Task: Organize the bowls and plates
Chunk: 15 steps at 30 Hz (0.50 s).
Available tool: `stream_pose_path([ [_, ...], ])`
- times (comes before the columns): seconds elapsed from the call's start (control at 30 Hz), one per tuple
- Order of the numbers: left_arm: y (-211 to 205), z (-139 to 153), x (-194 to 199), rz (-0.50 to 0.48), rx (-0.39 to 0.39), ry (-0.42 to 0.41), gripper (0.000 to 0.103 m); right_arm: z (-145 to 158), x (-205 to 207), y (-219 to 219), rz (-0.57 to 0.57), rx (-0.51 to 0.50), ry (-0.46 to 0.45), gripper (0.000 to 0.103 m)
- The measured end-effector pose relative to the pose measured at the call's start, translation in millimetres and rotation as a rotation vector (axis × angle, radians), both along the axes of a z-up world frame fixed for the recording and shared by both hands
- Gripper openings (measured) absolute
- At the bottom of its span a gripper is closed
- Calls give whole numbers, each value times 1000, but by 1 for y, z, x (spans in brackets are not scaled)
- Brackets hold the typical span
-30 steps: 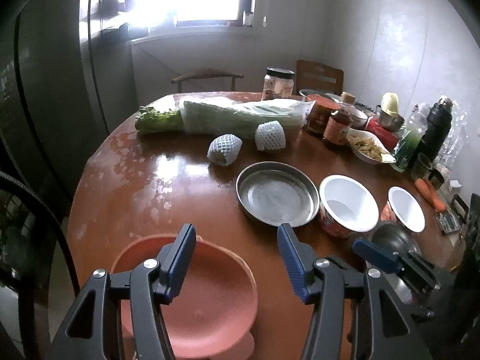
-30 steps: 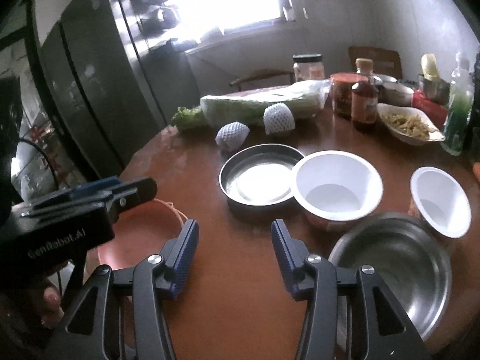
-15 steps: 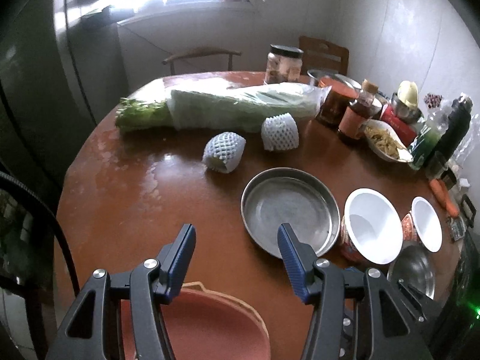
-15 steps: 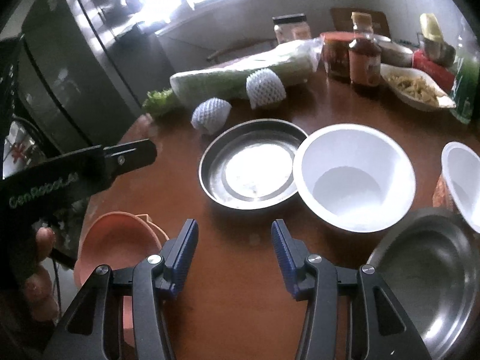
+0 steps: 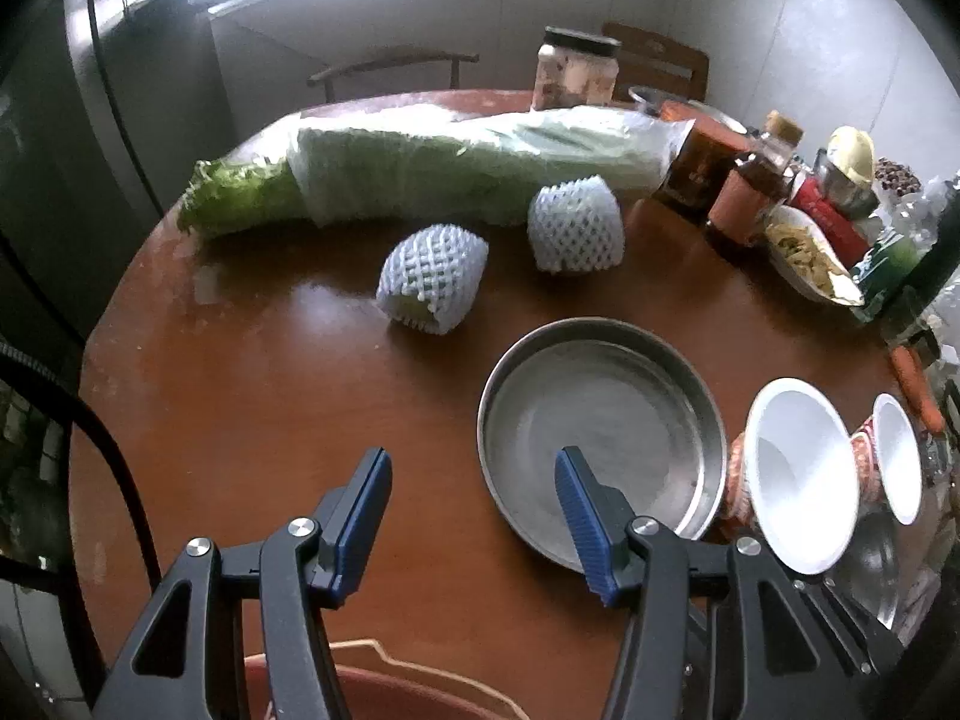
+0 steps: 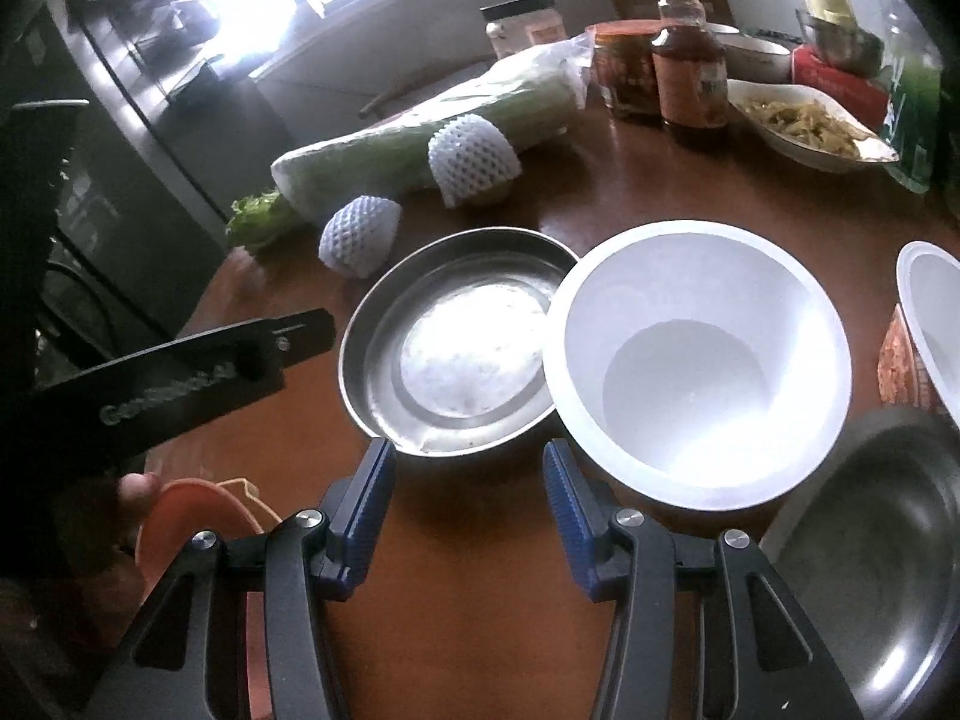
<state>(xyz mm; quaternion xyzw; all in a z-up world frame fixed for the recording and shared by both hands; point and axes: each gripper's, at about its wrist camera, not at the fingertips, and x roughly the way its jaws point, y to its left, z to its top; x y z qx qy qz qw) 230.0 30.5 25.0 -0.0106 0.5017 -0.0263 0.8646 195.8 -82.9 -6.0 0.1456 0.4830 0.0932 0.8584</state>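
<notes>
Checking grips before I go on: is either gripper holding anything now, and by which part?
Nothing is held. The left gripper and right gripper both stand open and empty above the brown wooden table, near the round steel plate.

Both wrist views look steeply down from close above the steel plate [image 5: 600,426], the left from its left, the right [image 6: 456,354] from its near edge, sharing it.
</notes>
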Motion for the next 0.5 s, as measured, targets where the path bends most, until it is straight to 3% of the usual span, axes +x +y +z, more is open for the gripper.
stream_pose_path([
  [0.3,1,-23,17,6,-3,51,52,-9,10,4,0,-13,24,53],
  [0.5,0,-36,23,3,11,94,41,-12,15,4,-5,-18,32,53],
])
